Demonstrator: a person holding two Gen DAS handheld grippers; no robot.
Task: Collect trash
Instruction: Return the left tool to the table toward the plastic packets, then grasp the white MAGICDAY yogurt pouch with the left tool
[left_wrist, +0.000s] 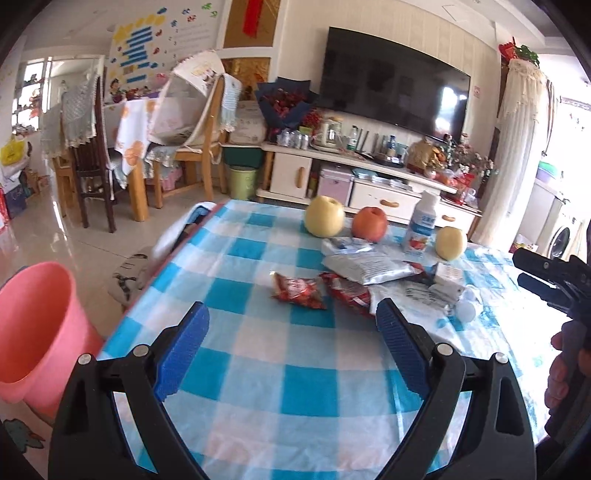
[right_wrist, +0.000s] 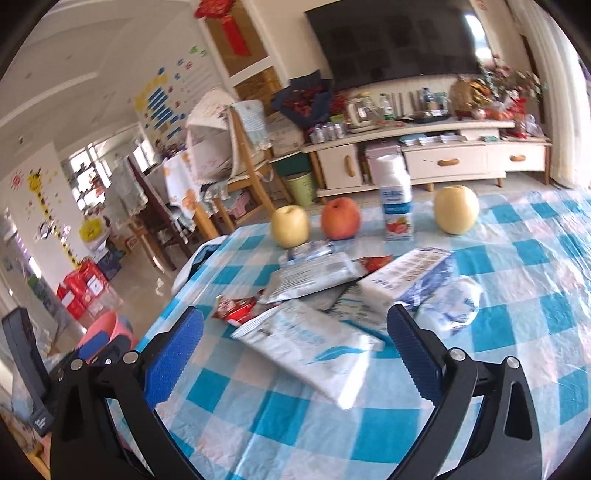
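Wrappers lie heaped on the blue-checked table (left_wrist: 258, 369): a red snack wrapper (left_wrist: 297, 291), a silver packet (left_wrist: 365, 266) and white packets. In the right wrist view the same heap shows a white tissue pack (right_wrist: 314, 343), a silver packet (right_wrist: 314, 277), a red wrapper (right_wrist: 236, 306) and a crumpled white bag (right_wrist: 450, 306). My left gripper (left_wrist: 291, 321) hovers open just short of the red wrapper, nothing between its blue pads. My right gripper (right_wrist: 295, 325) is open over the near end of the tissue pack. A pink bin (left_wrist: 33, 332) stands left of the table.
Two yellow apples (left_wrist: 325, 216) (left_wrist: 450, 242), a red apple (left_wrist: 369, 223) and a yoghurt bottle (left_wrist: 421, 229) stand along the table's far edge. The right gripper's body (left_wrist: 554, 280) and a hand (left_wrist: 565, 365) show at the right. Chairs and a TV cabinet lie beyond.
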